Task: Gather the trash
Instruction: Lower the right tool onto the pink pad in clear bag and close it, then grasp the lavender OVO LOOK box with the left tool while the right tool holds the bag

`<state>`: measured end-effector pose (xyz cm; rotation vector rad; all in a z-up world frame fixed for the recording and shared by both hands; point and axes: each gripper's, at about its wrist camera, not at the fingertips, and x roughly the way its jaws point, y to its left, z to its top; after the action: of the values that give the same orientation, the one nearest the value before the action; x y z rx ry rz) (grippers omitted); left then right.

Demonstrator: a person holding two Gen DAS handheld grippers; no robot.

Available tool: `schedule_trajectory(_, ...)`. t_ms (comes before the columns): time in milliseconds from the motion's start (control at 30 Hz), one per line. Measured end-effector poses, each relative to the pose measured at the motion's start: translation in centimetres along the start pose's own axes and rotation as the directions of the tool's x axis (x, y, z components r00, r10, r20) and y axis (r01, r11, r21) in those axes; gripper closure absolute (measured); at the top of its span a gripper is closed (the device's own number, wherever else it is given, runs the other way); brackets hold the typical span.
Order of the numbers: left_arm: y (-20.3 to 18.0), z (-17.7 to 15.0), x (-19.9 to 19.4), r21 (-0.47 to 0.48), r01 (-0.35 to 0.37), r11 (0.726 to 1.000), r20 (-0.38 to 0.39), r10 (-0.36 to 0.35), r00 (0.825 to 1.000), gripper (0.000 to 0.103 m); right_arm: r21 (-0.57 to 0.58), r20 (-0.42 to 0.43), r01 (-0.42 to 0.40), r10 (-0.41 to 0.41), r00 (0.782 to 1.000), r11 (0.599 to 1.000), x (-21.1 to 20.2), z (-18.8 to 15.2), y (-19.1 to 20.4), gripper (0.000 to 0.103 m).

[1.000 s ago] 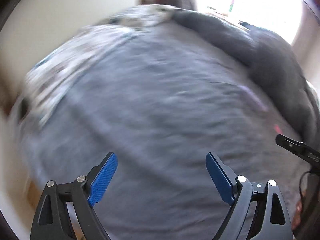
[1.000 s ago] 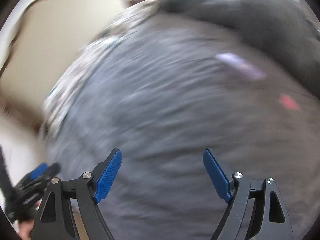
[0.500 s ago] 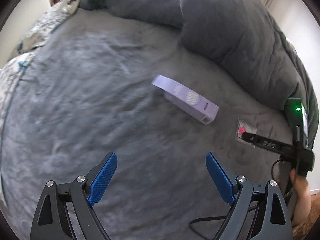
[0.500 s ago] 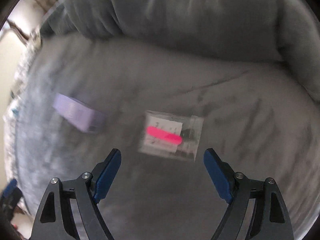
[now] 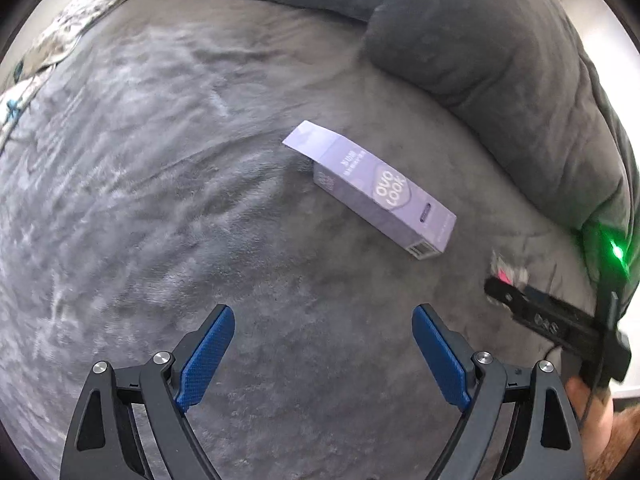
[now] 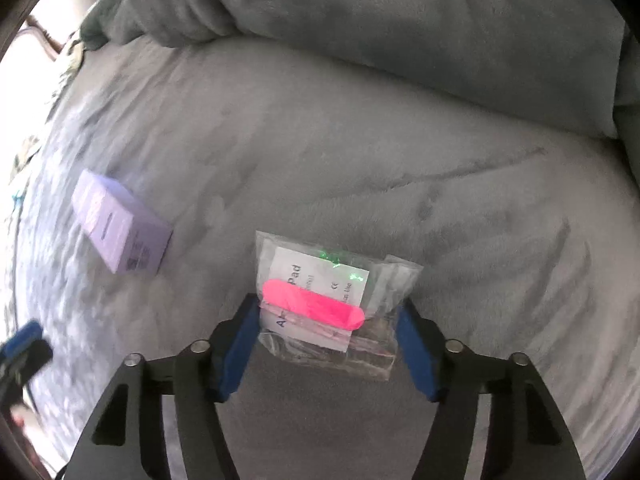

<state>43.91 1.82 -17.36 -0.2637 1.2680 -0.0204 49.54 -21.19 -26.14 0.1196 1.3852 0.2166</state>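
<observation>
So the right gripper (image 6: 326, 326) has its blue pads on either side of a clear plastic pouch with a pink strip and a white paper pad inside (image 6: 324, 304), which lies flat on the grey plush bedspread (image 6: 360, 152). Fingers look close to its edges, but can't tell if they're actually pinching it. The left gripper (image 5: 322, 350) hangs spread wide over the bedspread, short of a long lilac cardboard box (image 5: 372, 194) with its end flap open. A rumpled dark grey duvet (image 5: 480, 40) sits behind.

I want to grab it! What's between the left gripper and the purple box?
Only bare grey blanket lies between the open left gripper and the long purple cardboard box, in the left wrist view.
</observation>
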Motion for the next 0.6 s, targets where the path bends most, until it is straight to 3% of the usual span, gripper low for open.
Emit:
schedule_trajectory(67,0.1,0.3,0.2,-0.012,0.001,1.0,0.004,-0.001,1.0,0.012,-0.017,0.017,-0.018,0.018,1.0,1.0,-0.7,-0.5,-0.4,0.045)
schedule_trajectory(133,0.0,0.6,0.5,-0.025,0.006,1.0,-0.002,-0.007,1.0,0.012,-0.043,0.018,-0.033,0.034,0.999,0.999,-1.2,-0.7,-0.6,0.058)
schedule_trajectory(467,-2.0,3.0,2.4,-0.126,0.073,0.989,-0.011,-0.075,0.997,0.012,-0.098,0.073,-0.115,0.123,0.99,0.989,-6.1,-2.7,-0.1,0.059)
schedule_trajectory(600,-2.5,4.4,3.8,-0.205,0.043,0.978,-0.026,-0.05,0.998,0.012,-0.083,0.072,-0.144,0.15,0.986,0.986,-7.2,-3.3,-0.9,0.059)
